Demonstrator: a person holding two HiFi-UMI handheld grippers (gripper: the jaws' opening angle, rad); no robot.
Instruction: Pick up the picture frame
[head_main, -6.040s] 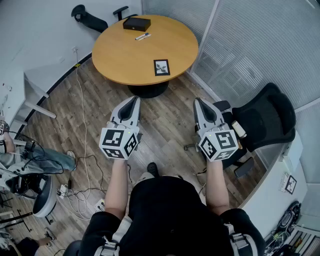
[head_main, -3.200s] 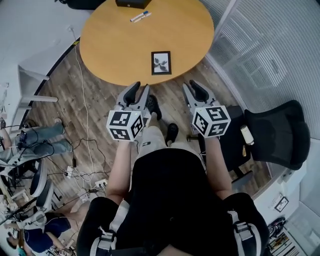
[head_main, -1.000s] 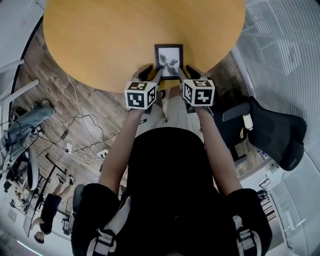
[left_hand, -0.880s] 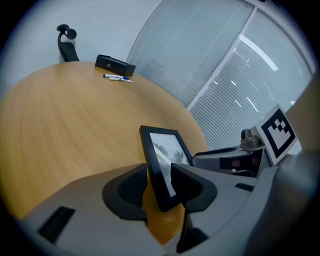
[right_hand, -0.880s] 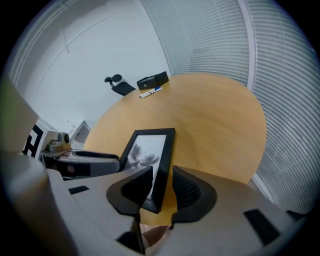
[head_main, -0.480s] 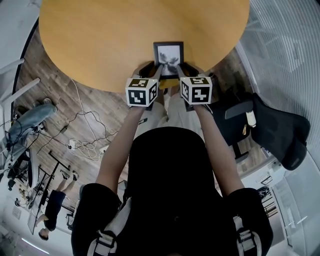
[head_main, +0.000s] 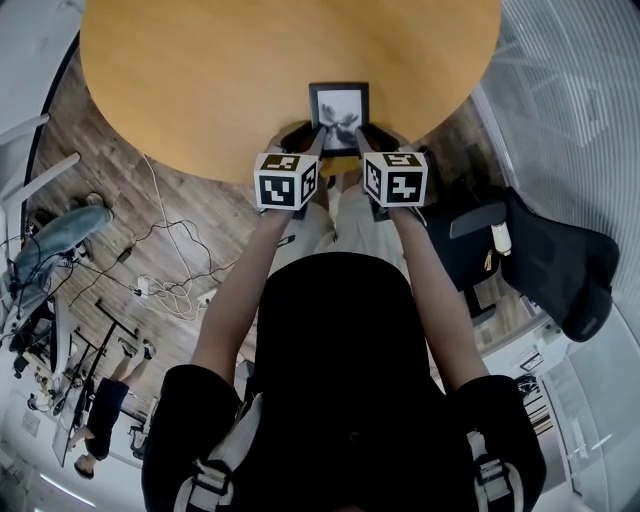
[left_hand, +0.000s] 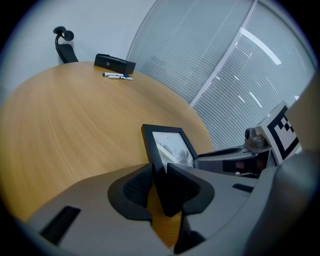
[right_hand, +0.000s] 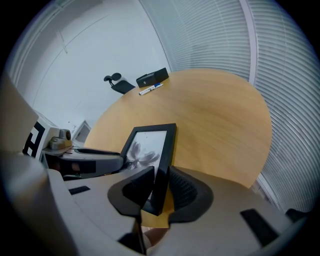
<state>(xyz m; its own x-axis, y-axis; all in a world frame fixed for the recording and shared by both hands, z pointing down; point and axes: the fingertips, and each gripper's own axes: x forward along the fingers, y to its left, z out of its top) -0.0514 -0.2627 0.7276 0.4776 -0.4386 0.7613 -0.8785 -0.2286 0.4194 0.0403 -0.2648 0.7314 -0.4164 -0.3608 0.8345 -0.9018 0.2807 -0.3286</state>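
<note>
The left tool (left_hand: 159, 172) is closing its jaws on the left rail of the picture frame (head_main: 338, 108), and the right tool (right_hand: 161, 175) is closing on the right rail. Ahead of both, the frame lies flat on the table (head_main: 200, 80). I judge it light, rigid and glass-fronted, so I grip the rails only.

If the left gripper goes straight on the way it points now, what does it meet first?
Probably the picture frame: its near left edge already stands between the closing jaws of the left gripper and would run deeper between them. The wooden table seems just under the tips; depth is unclear.
</note>
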